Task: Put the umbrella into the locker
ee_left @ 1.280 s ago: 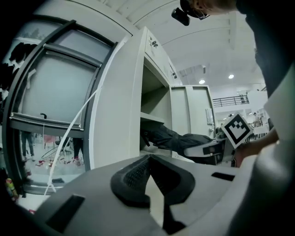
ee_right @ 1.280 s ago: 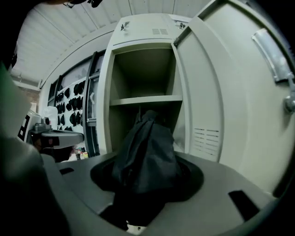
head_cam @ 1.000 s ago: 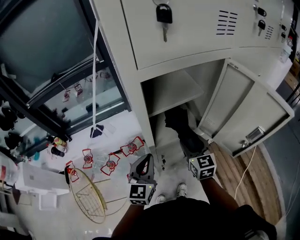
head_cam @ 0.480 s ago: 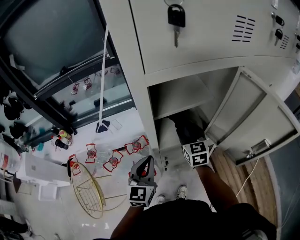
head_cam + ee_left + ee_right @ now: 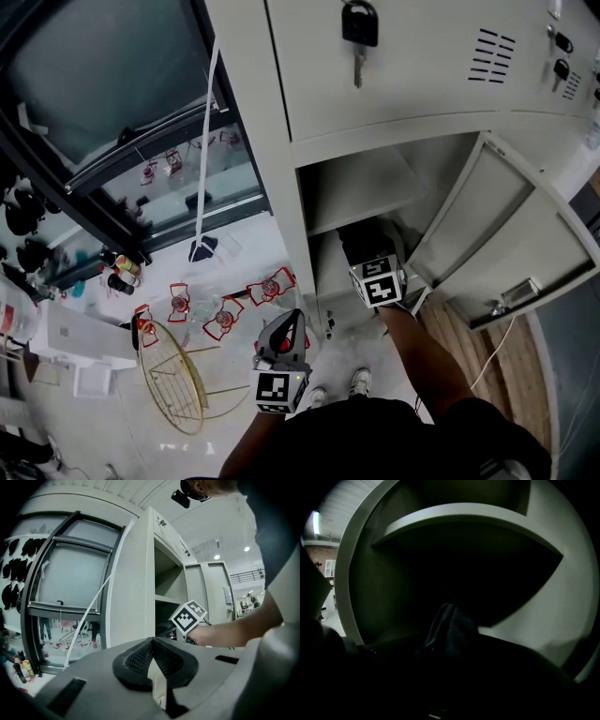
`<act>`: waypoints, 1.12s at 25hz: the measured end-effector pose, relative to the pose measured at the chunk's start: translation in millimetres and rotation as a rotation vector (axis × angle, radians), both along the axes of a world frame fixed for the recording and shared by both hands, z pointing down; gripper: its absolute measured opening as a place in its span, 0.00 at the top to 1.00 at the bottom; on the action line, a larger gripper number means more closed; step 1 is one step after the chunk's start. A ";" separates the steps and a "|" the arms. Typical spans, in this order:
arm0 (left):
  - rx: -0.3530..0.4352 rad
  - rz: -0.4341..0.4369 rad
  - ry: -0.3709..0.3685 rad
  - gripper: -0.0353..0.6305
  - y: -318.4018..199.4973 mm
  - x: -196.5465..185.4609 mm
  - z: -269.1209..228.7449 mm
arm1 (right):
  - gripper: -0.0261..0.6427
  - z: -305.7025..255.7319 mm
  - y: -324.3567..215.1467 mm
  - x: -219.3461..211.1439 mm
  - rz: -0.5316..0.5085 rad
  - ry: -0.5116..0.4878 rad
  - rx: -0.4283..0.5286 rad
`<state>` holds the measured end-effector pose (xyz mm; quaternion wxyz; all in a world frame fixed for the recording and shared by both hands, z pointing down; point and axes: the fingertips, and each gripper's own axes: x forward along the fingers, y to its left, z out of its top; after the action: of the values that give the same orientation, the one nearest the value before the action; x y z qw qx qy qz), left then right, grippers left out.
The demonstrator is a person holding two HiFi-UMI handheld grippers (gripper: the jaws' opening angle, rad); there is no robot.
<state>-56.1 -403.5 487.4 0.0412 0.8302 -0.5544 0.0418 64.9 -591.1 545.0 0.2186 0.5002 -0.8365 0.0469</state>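
Observation:
The grey locker [image 5: 302,234] stands open, its door [image 5: 506,239] swung out to the right. A black folded umbrella [image 5: 361,244] lies partly inside the lower compartment, under the shelf [image 5: 361,192]. My right gripper [image 5: 368,260] reaches into that opening, shut on the umbrella, with its marker cube [image 5: 378,280] at the mouth. In the right gripper view the umbrella's dark fabric [image 5: 450,627] rises between the jaws, which are lost in shadow. My left gripper [image 5: 288,328] hangs shut and holding nothing to the left of the locker, above the floor; its jaws meet in the left gripper view [image 5: 157,667].
A key [image 5: 359,28] hangs from the closed upper door. On the floor to the left lie a gold wire frame [image 5: 173,380] and several red wire pieces [image 5: 225,314]. A white cord [image 5: 204,159] hangs beside the locker. The person's shoes [image 5: 361,380] are below the opening.
My right gripper has moved up and left in the head view, carrying the umbrella deeper into the lower compartment. The left gripper has stayed in place.

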 end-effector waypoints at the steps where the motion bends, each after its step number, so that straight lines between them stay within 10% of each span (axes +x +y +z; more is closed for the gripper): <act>1: 0.001 0.001 0.001 0.95 0.3 0.5 -0.3 | 0.64 1.9 -0.5 -0.3 -0.004 0.016 -0.010; 19: 0.016 0.056 0.013 0.95 4.9 20.1 -7.1 | 0.50 25.0 7.3 -7.1 -0.052 0.149 -0.062; 28: -0.014 0.063 0.007 0.95 11.3 18.6 1.4 | 0.45 -30.9 52.2 8.1 -0.017 0.033 0.101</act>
<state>-37.5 -392.2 488.7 0.0473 0.8471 -0.5275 0.0442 72.9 -538.8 514.1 0.2073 0.5043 -0.8383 -0.0055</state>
